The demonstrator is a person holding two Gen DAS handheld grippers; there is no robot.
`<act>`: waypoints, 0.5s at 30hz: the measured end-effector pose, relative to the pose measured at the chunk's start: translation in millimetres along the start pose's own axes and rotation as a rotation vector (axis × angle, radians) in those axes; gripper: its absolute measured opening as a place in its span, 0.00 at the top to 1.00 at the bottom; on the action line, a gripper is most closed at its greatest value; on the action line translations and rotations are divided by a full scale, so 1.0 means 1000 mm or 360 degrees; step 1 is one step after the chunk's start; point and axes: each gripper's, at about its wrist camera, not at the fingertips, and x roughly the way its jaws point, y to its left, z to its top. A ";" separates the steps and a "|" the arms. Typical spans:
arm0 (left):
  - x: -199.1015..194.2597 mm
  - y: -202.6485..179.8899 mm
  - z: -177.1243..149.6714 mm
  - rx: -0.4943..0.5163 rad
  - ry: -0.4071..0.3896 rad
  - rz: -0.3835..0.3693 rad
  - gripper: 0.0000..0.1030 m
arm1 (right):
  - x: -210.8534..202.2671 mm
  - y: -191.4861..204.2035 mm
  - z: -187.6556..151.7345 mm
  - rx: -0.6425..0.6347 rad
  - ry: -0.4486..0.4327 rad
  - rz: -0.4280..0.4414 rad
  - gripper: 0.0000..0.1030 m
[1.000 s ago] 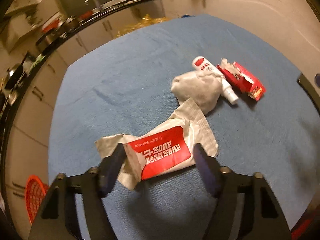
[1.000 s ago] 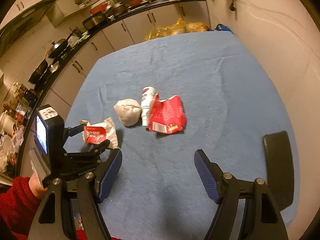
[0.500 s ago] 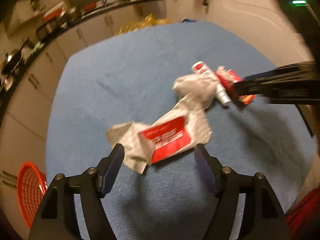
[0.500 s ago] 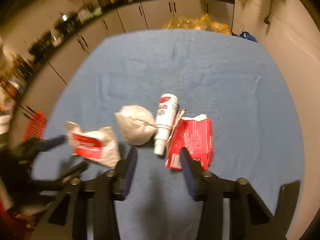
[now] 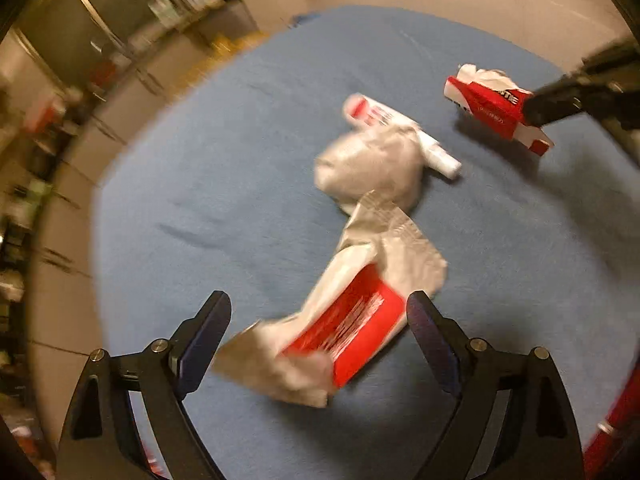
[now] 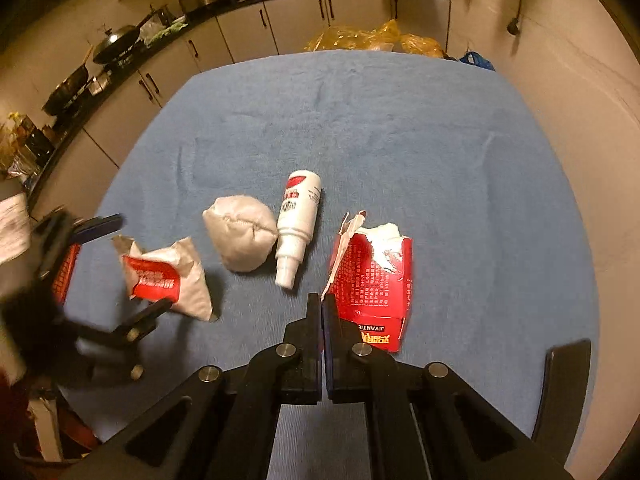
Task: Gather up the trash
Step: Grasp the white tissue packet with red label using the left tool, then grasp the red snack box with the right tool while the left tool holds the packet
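On the blue cloth lie a white wipes packet with a red label (image 5: 352, 320) (image 6: 160, 276), a crumpled white wad (image 5: 372, 168) (image 6: 240, 236), a white spray bottle (image 5: 376, 116) (image 6: 298, 220) and a torn red carton (image 5: 492, 108) (image 6: 372, 280). My left gripper (image 5: 318, 304) (image 6: 124, 268) straddles the packet. Its jaws are opening and its pads stand clear of the packet. My right gripper (image 6: 322, 300) (image 5: 556, 100) is shut, and its tips meet on the carton's torn near-left edge.
The blue-clothed table (image 6: 400, 140) fills both views. A flat black object (image 6: 568, 392) lies at its near right corner. A red basket (image 6: 66, 276) sits low past the left edge. Yellow bags (image 6: 360, 38) and kitchen cabinets stand beyond the far edge.
My left gripper has opened wide and the packet now lies loose between its fingers. The right gripper came down to the red carton and shut from wide open.
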 end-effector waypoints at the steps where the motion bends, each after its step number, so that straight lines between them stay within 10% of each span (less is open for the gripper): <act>1: 0.007 0.006 0.001 -0.0036 0.0062 -0.0119 0.14 | -0.004 -0.002 -0.004 0.0015 0.0004 0.0023 0.98; 8: 0.009 -0.002 -0.013 -0.0111 0.0051 -0.0133 0.14 | -0.025 -0.002 -0.016 0.0054 -0.0027 0.0076 0.98; 15: -0.005 -0.001 -0.025 -0.0483 -0.0062 0.0088 0.50 | -0.033 0.005 -0.025 0.0087 -0.0057 0.0106 0.98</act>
